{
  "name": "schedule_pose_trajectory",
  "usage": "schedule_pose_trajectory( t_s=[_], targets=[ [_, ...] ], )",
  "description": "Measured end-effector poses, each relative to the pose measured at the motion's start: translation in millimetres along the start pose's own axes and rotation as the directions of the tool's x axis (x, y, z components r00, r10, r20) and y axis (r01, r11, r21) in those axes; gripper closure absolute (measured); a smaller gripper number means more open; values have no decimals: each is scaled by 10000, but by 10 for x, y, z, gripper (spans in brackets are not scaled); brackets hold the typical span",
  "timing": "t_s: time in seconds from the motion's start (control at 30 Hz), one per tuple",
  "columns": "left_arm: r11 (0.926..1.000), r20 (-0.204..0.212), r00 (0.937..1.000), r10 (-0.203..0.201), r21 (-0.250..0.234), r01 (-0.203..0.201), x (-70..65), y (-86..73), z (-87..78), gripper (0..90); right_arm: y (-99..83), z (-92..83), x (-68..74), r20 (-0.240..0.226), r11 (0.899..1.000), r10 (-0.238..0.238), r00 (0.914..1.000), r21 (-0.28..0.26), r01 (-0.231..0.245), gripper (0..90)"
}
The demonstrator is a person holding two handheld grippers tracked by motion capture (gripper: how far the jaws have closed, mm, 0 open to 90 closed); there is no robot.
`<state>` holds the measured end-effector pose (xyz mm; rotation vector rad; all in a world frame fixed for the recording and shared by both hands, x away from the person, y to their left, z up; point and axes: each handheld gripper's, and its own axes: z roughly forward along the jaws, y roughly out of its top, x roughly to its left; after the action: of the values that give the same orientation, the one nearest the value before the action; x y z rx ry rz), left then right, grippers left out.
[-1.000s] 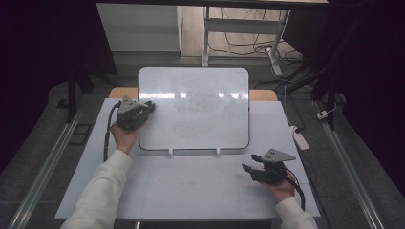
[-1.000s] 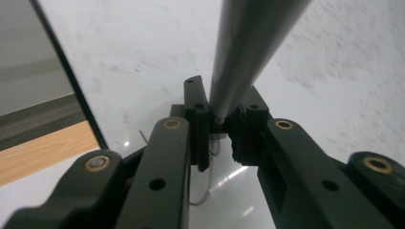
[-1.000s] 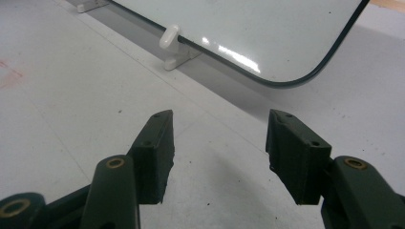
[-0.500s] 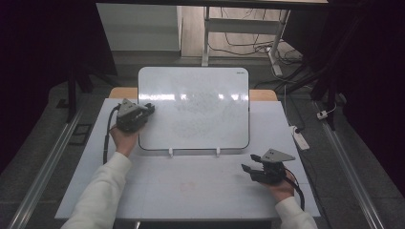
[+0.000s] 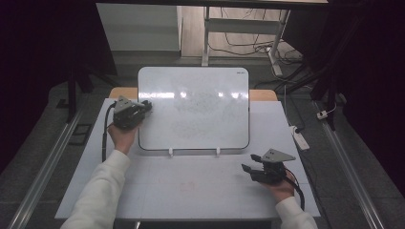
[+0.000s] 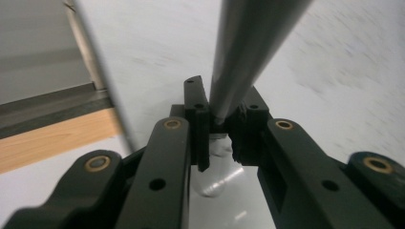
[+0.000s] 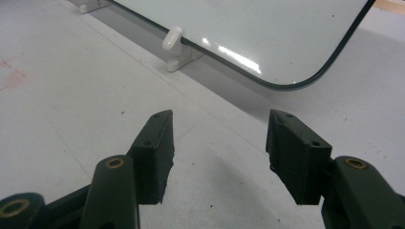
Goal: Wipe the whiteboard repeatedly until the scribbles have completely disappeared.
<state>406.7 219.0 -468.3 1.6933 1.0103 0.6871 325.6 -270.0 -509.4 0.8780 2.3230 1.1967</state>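
- At the left edge of the whiteboard [image 5: 193,109], the left gripper [image 5: 143,108] is clenched on a dark, round-bodied pen-like rod, most likely a marker [image 6: 248,52]; its jaws pinch the rod's lower end in the left gripper view.
- The marker rises steeply from the jaws and leans over the board face, so the working tip cannot be made out; check which end points at the board before pressing.
- The whiteboard stands propped on the white worktop [image 5: 191,186], tilted back and seated in two small white clips [image 7: 173,39] along its lower rim. Faint grey smudges cover its middle.
- For a clean stroke, the step seems to call for light, even pressure along the board face, not into it: a hard push would likely rock the board back off its clips.
- Keep the grasp firm and low on the marker, since a round smooth barrel may twist or slide between flat pads.
- Move from the forearm so the marker's angle to the board stays constant across the stroke.
- The right gripper [image 7: 217,143] hovers released above the worktop, jaws wide apart, near the board's lower right corner and holding nothing.
- That free gripper is well placed to steady the board: resting it against the lower rim, beside the nearer clip, would probably keep the panel from shifting while the left one works.
- Watch the trailing cable [image 5: 104,138] at the left so it does not snag on the board's corner.
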Motion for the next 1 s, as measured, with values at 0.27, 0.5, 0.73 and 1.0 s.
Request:
schedule_pose_trajectory(
  t_s=[0.27,0.5,0.73,1.0],
  targets=[
    [9995,-370,9988,-316,-15,316,157,-53,-138,783,-1,5,-2,-12,10000,-15,10000,20,15,426],
    [9996,-249,9994,-249,131,253,68,-91,-125,783,2,4,4,-5,10000,-24,10000,2,24,426],
    [9999,-53,9999,-108,60,108,22,-105,-90,783,-1,9,1,-5,10000,-40,10000,62,40,426],
    [9993,-43,9994,-350,106,350,52,-113,-115,783,-4,21,5,-27,10000,-44,10000,83,45,425]
  ],
)
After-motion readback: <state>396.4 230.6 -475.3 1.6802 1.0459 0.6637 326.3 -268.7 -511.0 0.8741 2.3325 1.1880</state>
